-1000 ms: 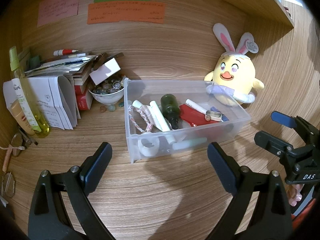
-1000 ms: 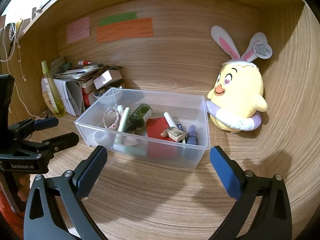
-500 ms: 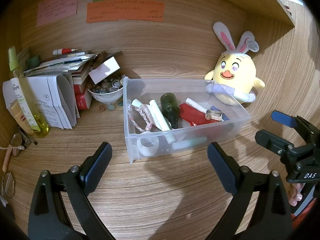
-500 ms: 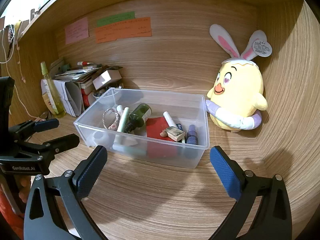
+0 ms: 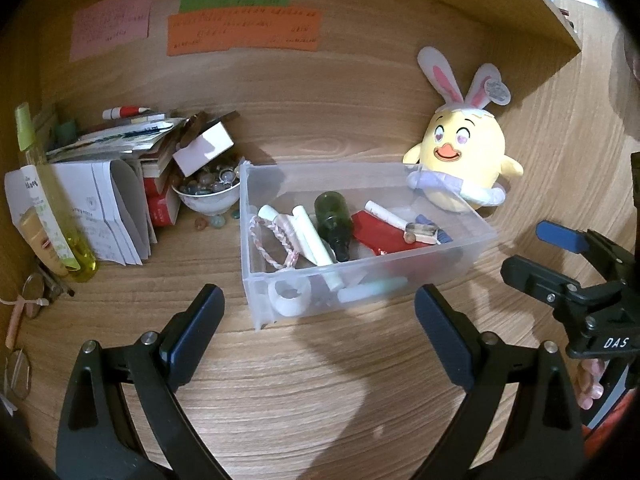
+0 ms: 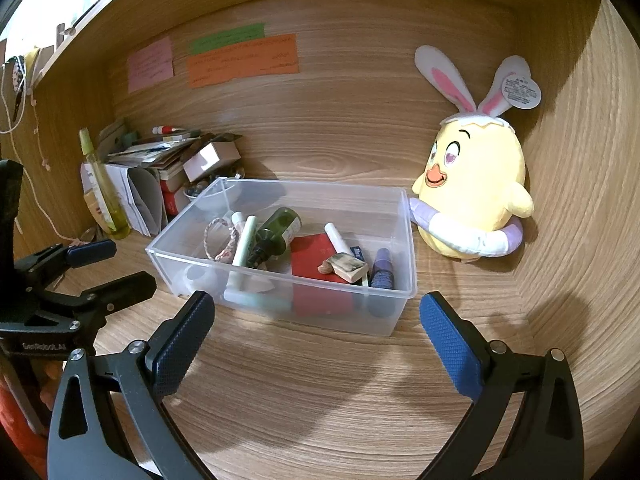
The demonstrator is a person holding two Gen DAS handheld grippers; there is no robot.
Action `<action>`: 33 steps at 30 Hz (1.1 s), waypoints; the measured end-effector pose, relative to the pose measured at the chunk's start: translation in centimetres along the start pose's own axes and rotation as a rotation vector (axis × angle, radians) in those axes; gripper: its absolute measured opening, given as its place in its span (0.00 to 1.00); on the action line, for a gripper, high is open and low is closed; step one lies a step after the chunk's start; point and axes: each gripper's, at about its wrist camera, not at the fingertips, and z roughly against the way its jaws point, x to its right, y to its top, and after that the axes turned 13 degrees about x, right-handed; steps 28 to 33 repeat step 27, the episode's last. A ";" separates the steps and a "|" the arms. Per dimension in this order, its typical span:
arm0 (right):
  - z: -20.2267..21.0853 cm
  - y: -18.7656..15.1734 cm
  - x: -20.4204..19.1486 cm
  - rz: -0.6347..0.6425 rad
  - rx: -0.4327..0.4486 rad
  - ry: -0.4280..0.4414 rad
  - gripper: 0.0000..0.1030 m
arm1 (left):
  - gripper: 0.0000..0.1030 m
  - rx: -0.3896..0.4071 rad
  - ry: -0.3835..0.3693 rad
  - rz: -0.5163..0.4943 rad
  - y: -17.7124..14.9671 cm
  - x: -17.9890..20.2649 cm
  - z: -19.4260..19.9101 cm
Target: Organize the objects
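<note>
A clear plastic bin (image 5: 362, 280) stands on the wooden desk (image 5: 320, 380), just ahead of both grippers. Contents: a dark green bottle (image 5: 335, 222) lying on its side, 1 white tube (image 5: 314, 240), a braided cord loop (image 5: 270, 242), a red booklet (image 6: 316, 256), a white stick (image 6: 337, 239), a purple bottle (image 6: 382, 268) and a smudged eraser block (image 6: 349, 266). A white ring (image 5: 289, 294) and a pale green tube (image 5: 372, 289) show through the front wall, blurred by the plastic. A yellow plush chick (image 6: 474, 196) with rabbit ears touches the bin's far right corner. To the left, a white bowl (image 5: 208, 200) holds glass pebbles beside stacked papers (image 5: 108, 208) and a yellow spray bottle (image 5: 48, 200). 3 paper notes (image 5: 244, 30) are fixed to the back panel; their writing is illegible. The left gripper (image 5: 318, 320) and right gripper (image 6: 316, 326) each have jaws spread wide, holding nothing. Spectacles at the left edge are cut off.
</note>
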 end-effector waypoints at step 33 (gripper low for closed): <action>-0.1 -0.2 -0.6 -0.028 -0.013 -0.012 0.99 | 0.95 -0.019 -0.009 0.026 -0.1 -0.3 -0.3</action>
